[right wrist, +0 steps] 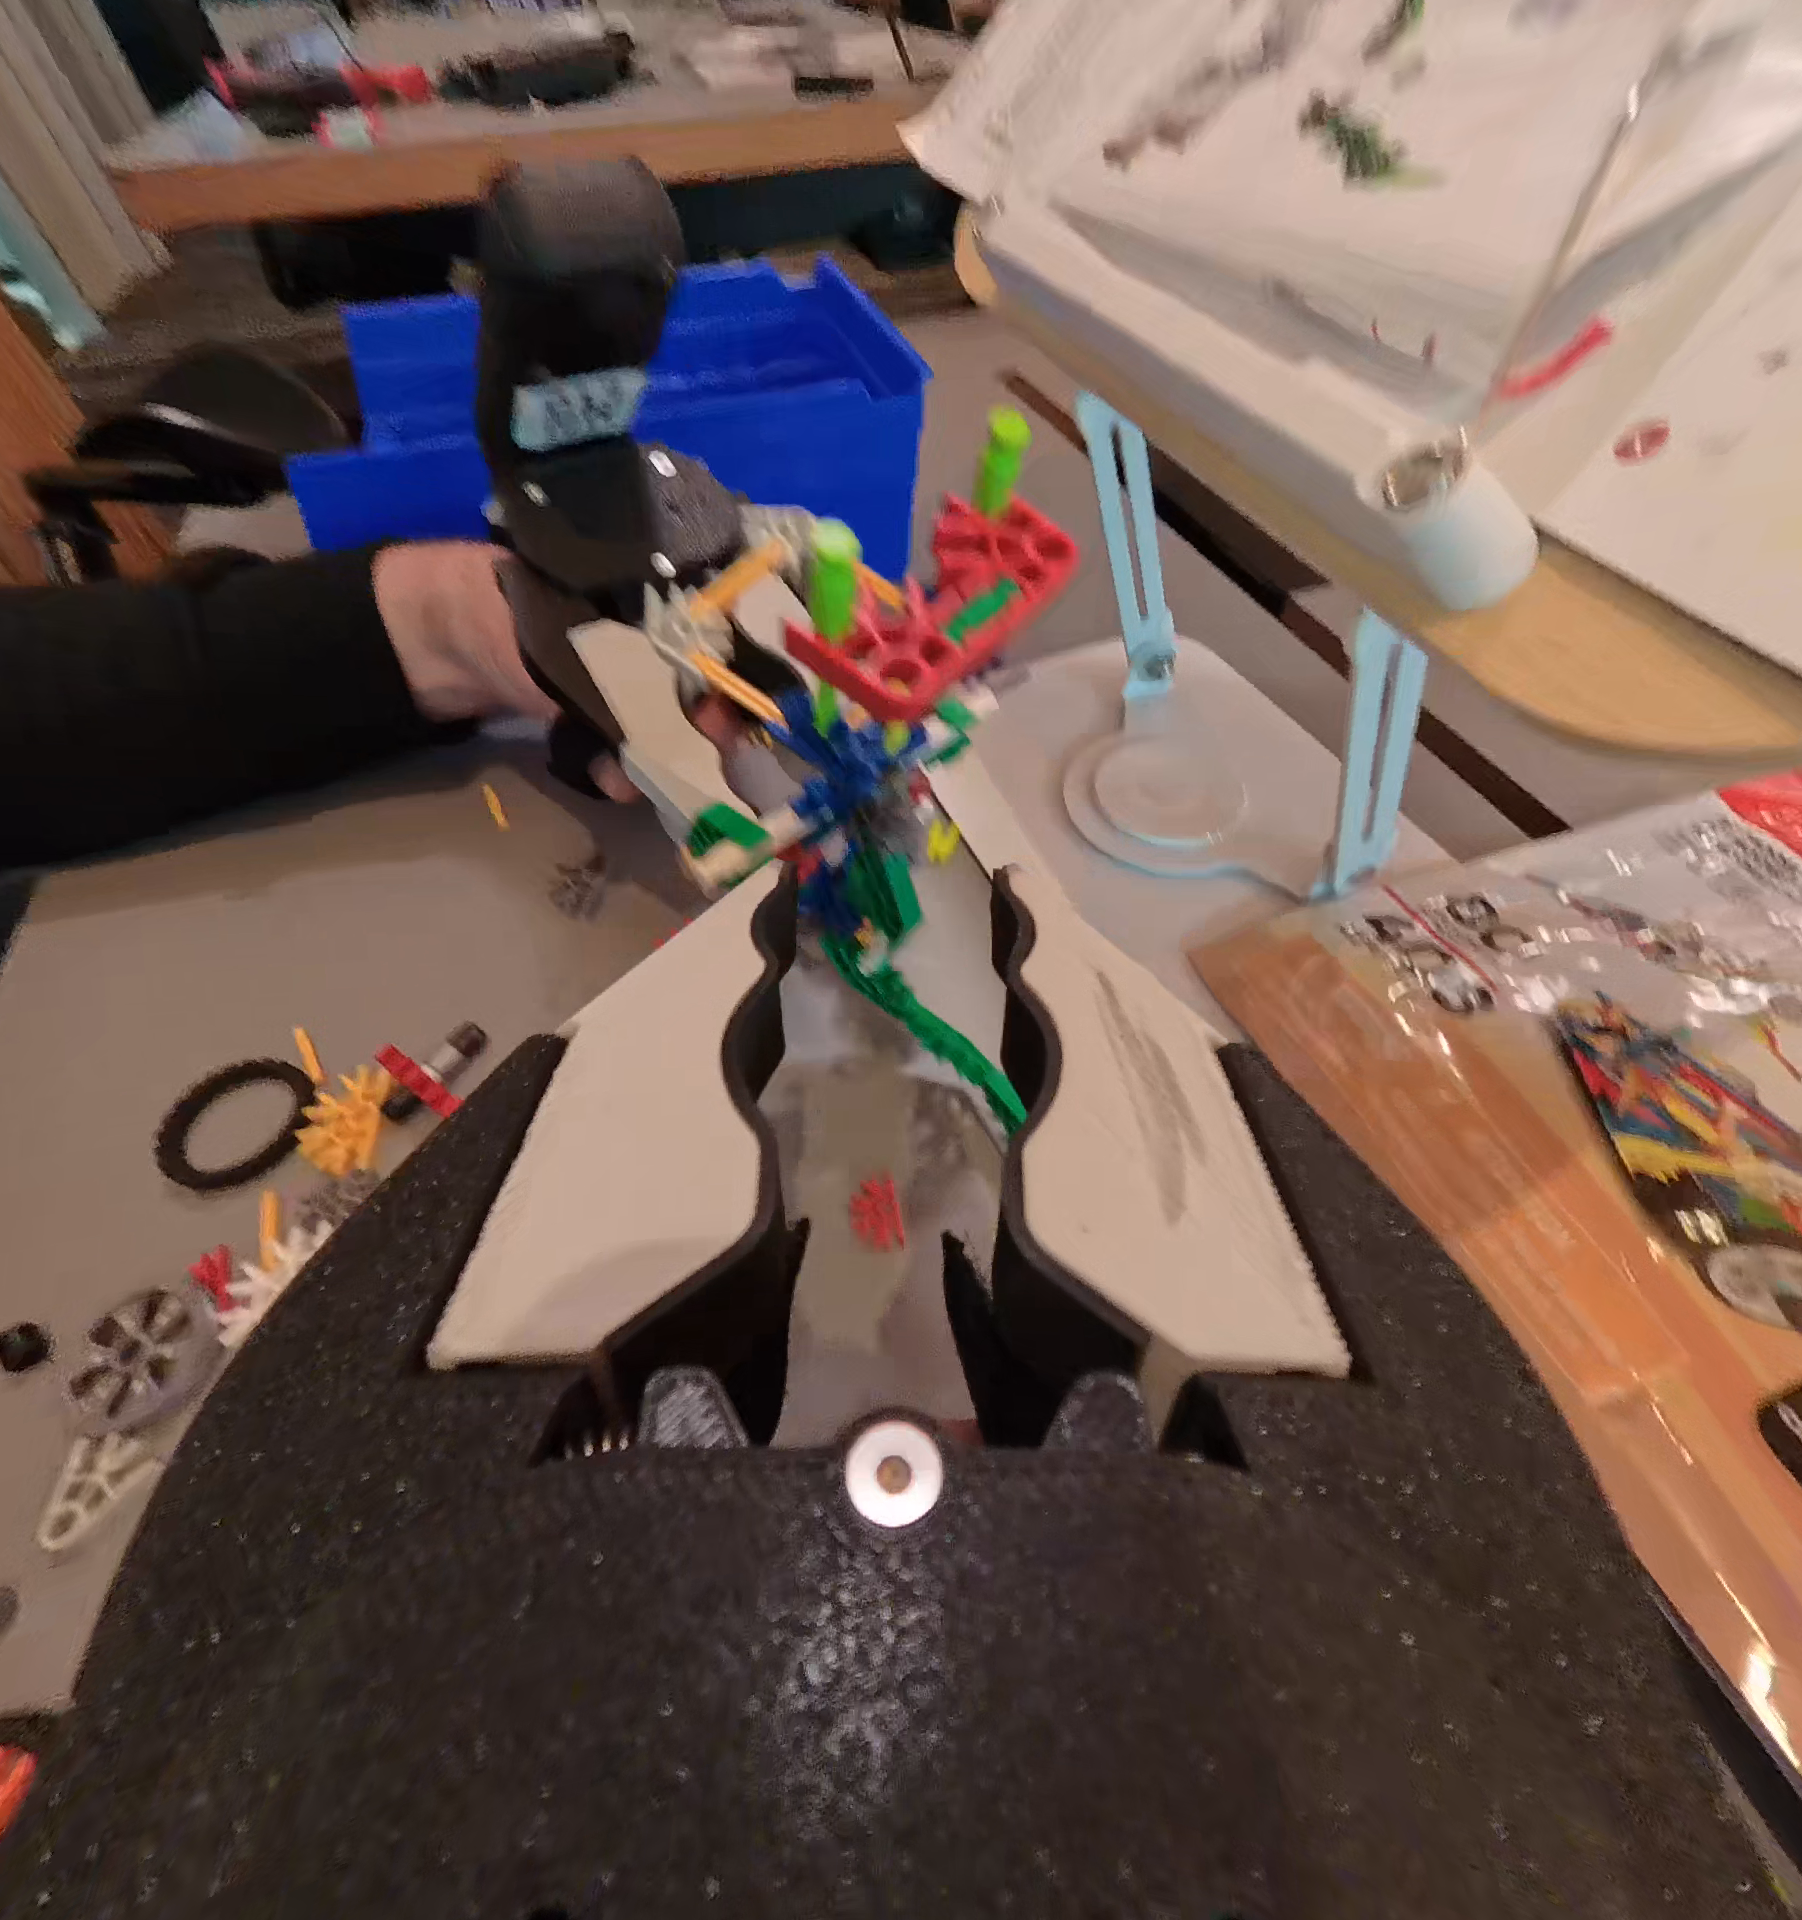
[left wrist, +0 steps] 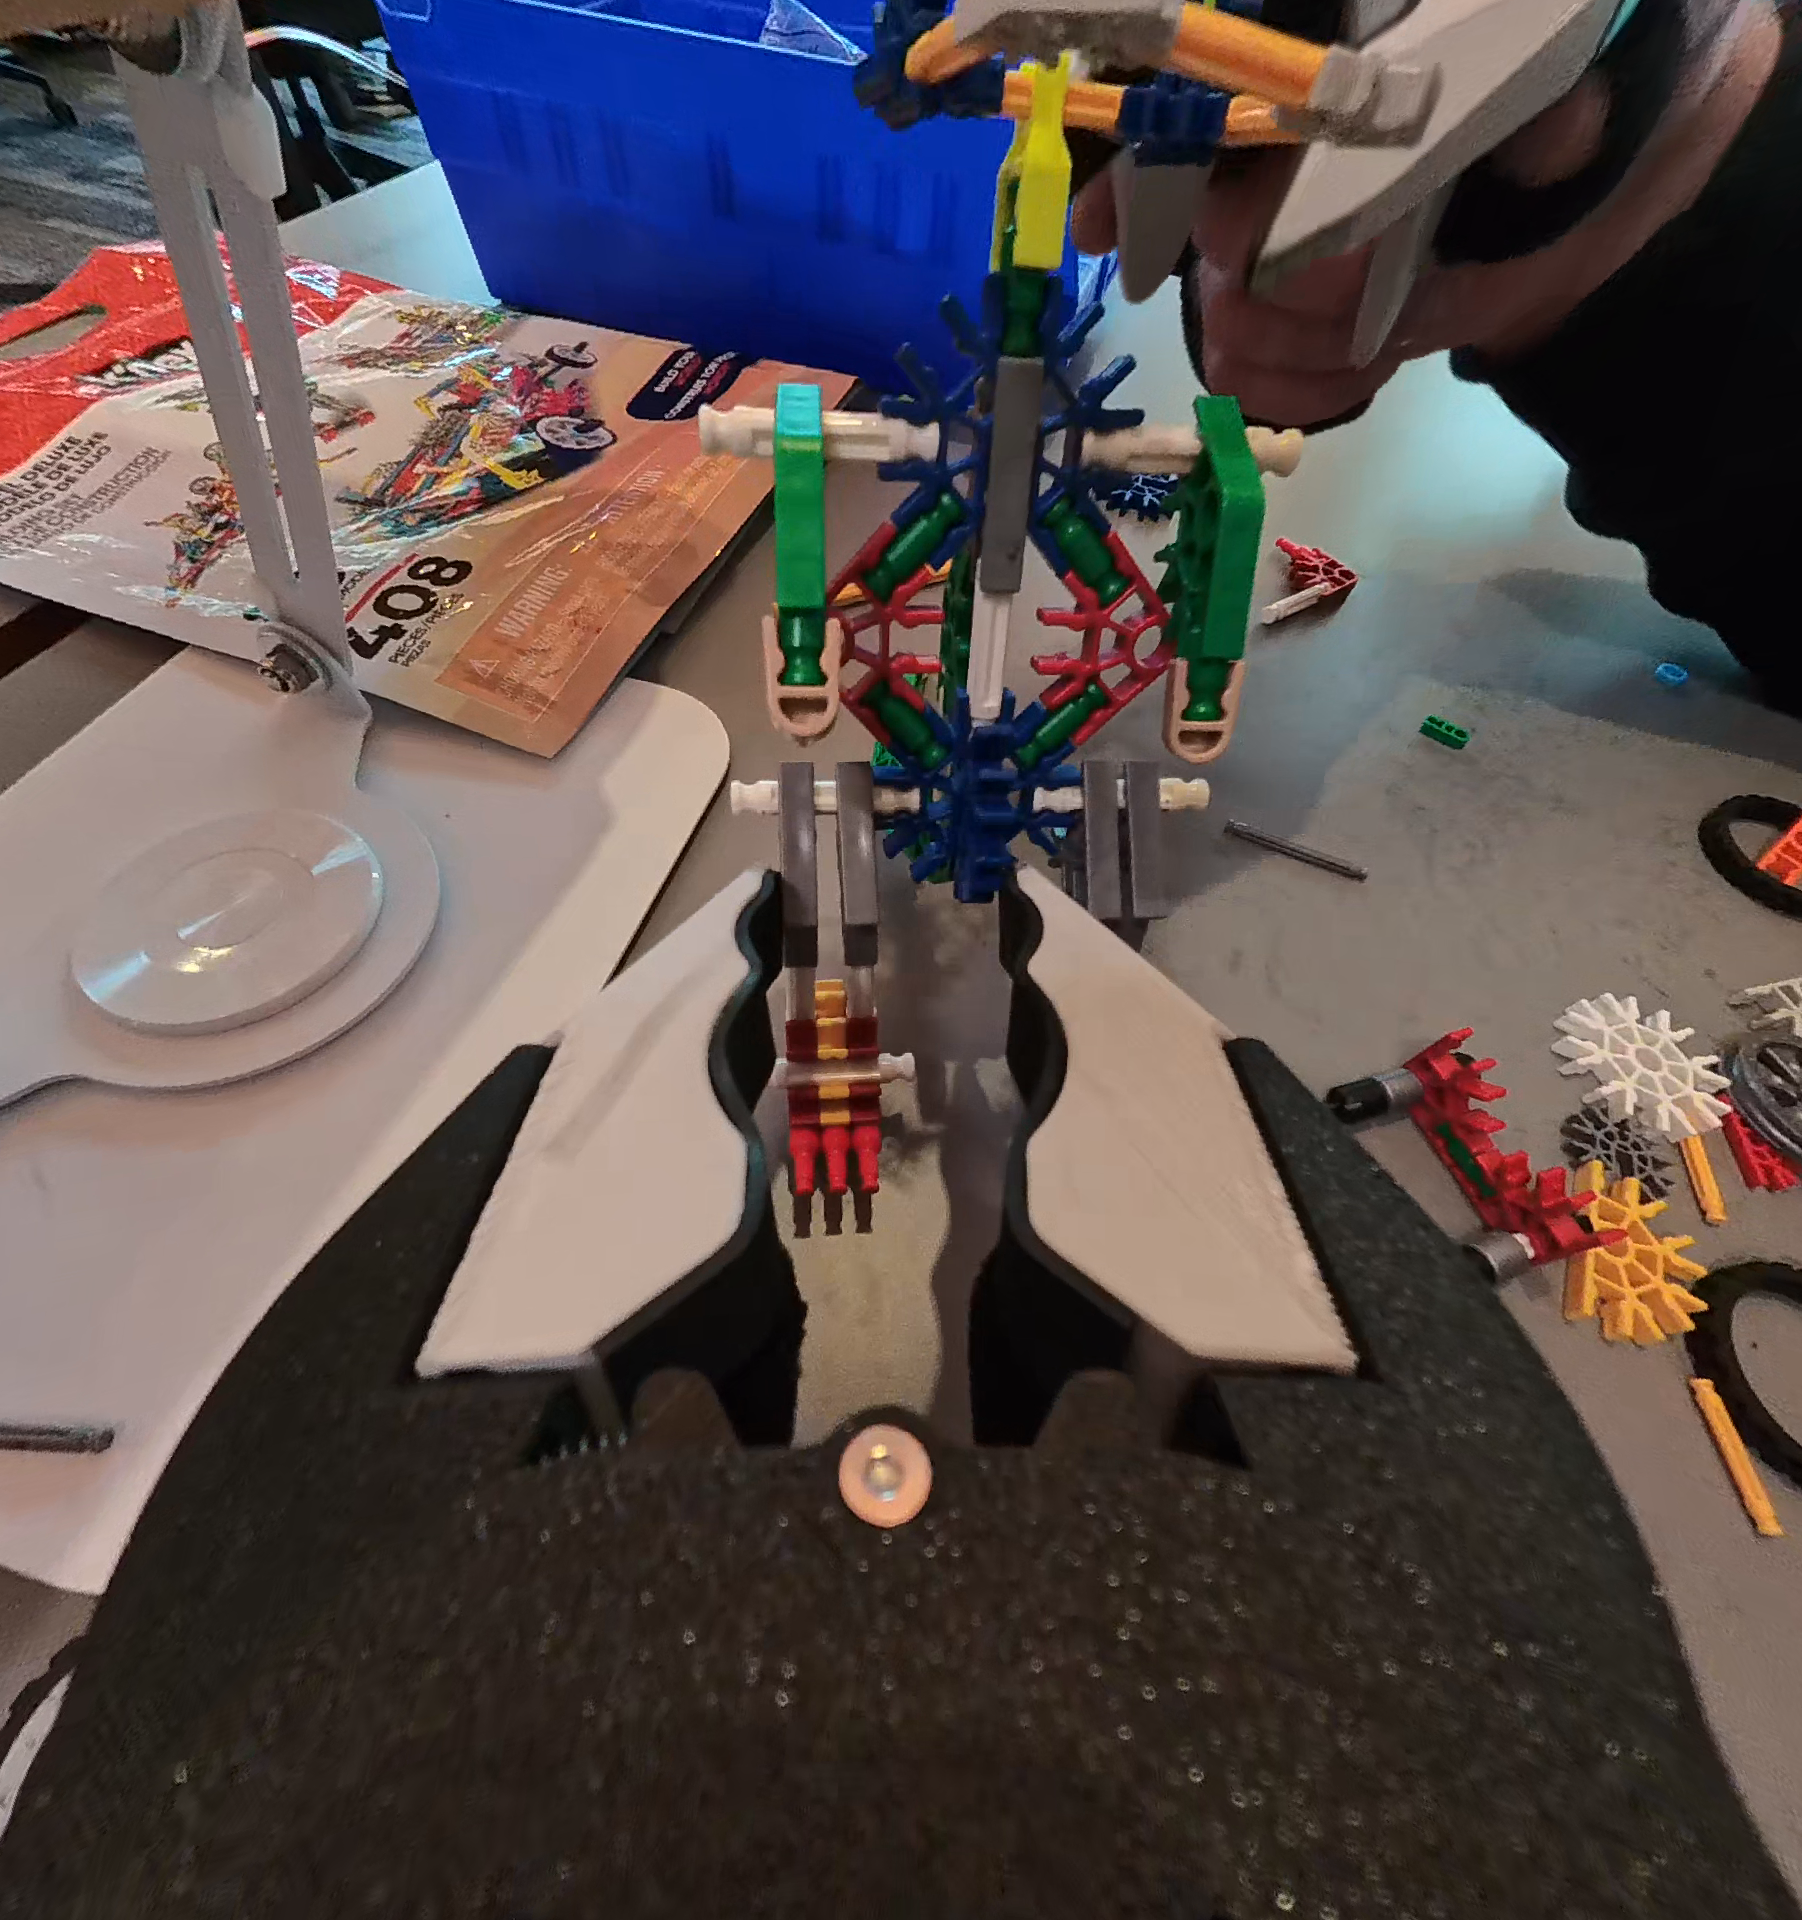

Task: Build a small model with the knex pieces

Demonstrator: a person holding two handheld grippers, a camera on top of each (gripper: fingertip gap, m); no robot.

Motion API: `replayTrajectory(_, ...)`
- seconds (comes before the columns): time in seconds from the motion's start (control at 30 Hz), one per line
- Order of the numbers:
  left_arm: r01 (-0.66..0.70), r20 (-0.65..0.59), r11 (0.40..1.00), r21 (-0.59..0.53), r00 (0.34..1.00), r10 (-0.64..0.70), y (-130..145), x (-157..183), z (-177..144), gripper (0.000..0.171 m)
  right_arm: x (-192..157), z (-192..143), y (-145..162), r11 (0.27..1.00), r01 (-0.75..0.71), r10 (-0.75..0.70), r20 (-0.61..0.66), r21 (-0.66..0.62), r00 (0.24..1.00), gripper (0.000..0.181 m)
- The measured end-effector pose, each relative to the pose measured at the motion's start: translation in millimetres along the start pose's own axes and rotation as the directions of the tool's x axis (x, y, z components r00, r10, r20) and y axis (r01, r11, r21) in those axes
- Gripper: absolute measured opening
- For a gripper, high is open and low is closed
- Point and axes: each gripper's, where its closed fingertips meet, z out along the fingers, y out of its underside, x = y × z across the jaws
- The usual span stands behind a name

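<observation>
Left wrist view: left gripper (left wrist: 892,904) is part open, tips on either side of the bottom of the rod-and-connector model (left wrist: 990,582). Model stands upright, centre of the grey table (left wrist: 1396,935). Its grey leg with the red-yellow foot sits between the fingers, close against the left one, with a clear gap to the right one. Can't tell if it's actually clamped.

Right gripper (left wrist: 1219,62) comes in from the far right, fingers either side of the orange rods at the model's top, with a hand (left wrist: 1281,322) behind it. Grip can't be confirmed. Right wrist view is blurred: jaws part open, tips flanking green parts, contact unclear.

Around it:
- blue bin (left wrist: 668,177) just behind the model
- printed kit bag (left wrist: 461,499) far left
- white stand base (left wrist: 242,914) near left
- loose parts on the right: white snowflake connector (left wrist: 1635,1060), black tyre ring (left wrist: 1780,1392)
</observation>
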Motion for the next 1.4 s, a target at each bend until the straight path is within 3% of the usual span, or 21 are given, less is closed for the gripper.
replayTrajectory(0.17, 0.004, 0.001, 1.000, 0.002, 1.000, -0.004, 0, 0, 0, 0.039, 27, 11, 63, 0.968, 0.043, -0.070, -0.104, -0.247, 0.992, 0.034)
replayTrajectory(0.37, 0.012, -0.005, 1.000, -0.006, 1.000, -0.012, 2, 1, -3, 0.039, 28, 29, 87, 0.932, 0.072, -0.118, -0.110, -0.355, 0.987, 0.017)
replayTrajectory(0.6, 0.017, -0.016, 1.000, -0.016, 1.000, -0.017, 6, 2, -10, 0.040, 25, 34, 83, 0.943, 0.057, -0.096, -0.104, -0.328, 0.990, 0.009)
replayTrajectory(0.7, 0.020, -0.012, 1.000, -0.022, 1.000, -0.020, 9, 1, -12, 0.040, 28, 33, 80, 0.952, 0.023, -0.062, -0.118, -0.306, 0.991, 0.025)
replayTrajectory(0.77, 0.022, -0.011, 0.999, -0.033, 1.000, -0.023, 10, 1, -12, 0.041, 28, 34, 87, 0.943, 0.040, -0.080, -0.110, -0.331, 0.991, 0.025)
replayTrajectory(0.93, 0.007, 0.005, 0.994, -0.107, 1.000, -0.007, 23, 0, -10, 0.018, 29, 41, 99, 0.928, 0.055, -0.101, -0.109, -0.369, 0.989, 0.015)
replayTrajectory(1.4, -0.055, 0.040, 0.980, -0.191, 0.997, 0.063, 34, 1, -7, 0.016, 19, 47, 96, 0.940, 0.016, -0.042, -0.070, -0.340, 0.997, 0.014)
